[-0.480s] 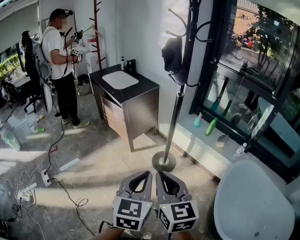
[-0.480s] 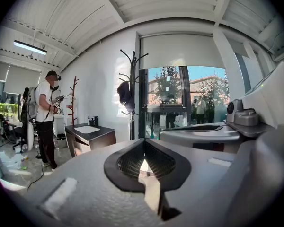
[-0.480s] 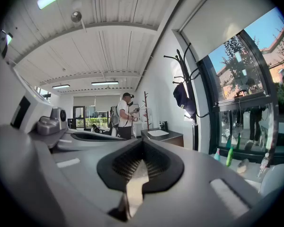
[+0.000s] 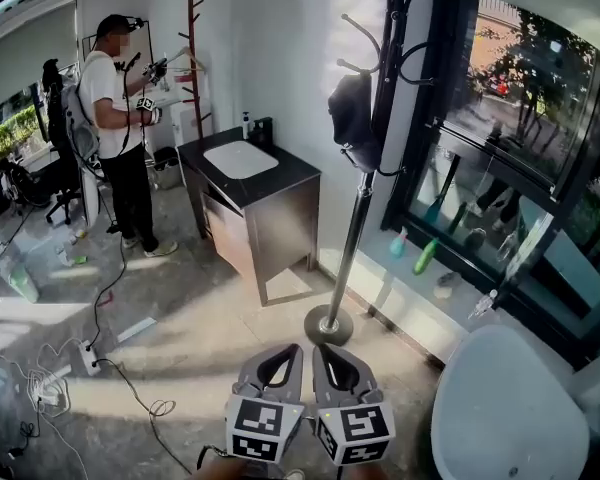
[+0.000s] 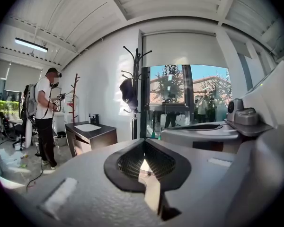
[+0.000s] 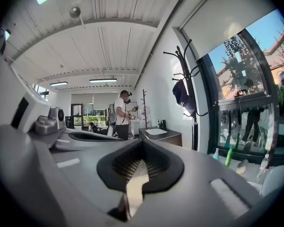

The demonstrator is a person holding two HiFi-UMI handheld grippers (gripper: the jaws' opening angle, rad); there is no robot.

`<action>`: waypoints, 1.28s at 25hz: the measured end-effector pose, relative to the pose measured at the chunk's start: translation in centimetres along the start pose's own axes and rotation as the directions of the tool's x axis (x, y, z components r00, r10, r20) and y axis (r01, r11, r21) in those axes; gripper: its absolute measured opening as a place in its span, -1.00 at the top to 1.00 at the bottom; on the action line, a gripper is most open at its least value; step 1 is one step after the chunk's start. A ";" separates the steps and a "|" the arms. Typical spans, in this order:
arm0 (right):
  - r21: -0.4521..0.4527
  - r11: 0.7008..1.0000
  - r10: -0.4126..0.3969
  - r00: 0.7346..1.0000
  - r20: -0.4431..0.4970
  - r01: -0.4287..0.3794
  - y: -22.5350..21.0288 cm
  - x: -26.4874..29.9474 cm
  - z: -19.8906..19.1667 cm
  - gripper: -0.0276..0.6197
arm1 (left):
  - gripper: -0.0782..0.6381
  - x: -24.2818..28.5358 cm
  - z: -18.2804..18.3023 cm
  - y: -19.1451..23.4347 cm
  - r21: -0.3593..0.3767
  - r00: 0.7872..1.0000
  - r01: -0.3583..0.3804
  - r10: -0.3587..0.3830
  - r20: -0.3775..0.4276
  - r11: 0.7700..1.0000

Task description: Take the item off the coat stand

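Dark item (image 4: 352, 118): hanging off a hook midway up the coat stand (image 4: 365, 198), long axis vertical, drooping floorward, soft, bulging, near black. Round base (image 4: 328, 323) of the stand caught only from the head view. Left gripper (image 4: 290, 351) and right gripper (image 4: 321, 351): jaws pressed together, empty, low, well apart from it.

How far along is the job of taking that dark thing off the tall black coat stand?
Nothing looks done yet: the dark fabric item still hangs on the tall black metal coat stand. In hand: nothing. The left hand-held gripper and right hand-held gripper are both shut, empty and low, apart from the stand. Left to do: reach up, grip the item and lift it off.
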State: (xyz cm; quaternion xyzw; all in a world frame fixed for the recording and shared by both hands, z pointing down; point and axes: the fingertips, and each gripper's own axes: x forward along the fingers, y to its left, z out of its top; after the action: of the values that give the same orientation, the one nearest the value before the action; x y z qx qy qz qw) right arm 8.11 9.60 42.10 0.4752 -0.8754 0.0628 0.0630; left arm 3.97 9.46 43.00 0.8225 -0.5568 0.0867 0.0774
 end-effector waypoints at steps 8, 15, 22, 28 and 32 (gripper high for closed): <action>-0.013 0.999 -0.049 0.999 -0.005 0.049 -2.3 6.1 0.3 0.90 | 0.77 5.5 0.4 4.0 -0.010 0.999 0.038 -0.038 0.007 0.999; 0.003 0.995 -0.103 0.995 -0.013 0.103 -5.0 13.5 1.1 0.90 | 0.77 12.0 1.5 8.4 -0.002 0.995 0.098 -0.098 -0.004 0.995; 0.003 0.986 -0.167 0.986 -0.001 0.167 -6.7 20.9 3.7 0.90 | 0.77 17.7 4.2 13.7 0.014 0.987 0.160 -0.160 -0.002 0.987; -0.021 0.976 -0.217 0.976 0.018 0.217 -7.7 25.7 5.3 0.90 | 0.77 21.6 6.2 17.2 0.026 0.977 0.212 -0.212 0.011 0.977; -0.026 0.970 -0.243 0.970 0.029 0.244 -8.1 27.9 6.7 0.90 | 0.77 23.7 7.3 18.6 0.031 0.970 0.241 -0.241 0.014 0.970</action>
State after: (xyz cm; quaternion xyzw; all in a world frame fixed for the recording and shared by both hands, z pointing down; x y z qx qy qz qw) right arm -0.49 -18.88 40.63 0.5787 -0.8121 0.0359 0.0661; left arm -4.29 -20.39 41.92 0.8857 -0.4522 0.0778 0.0705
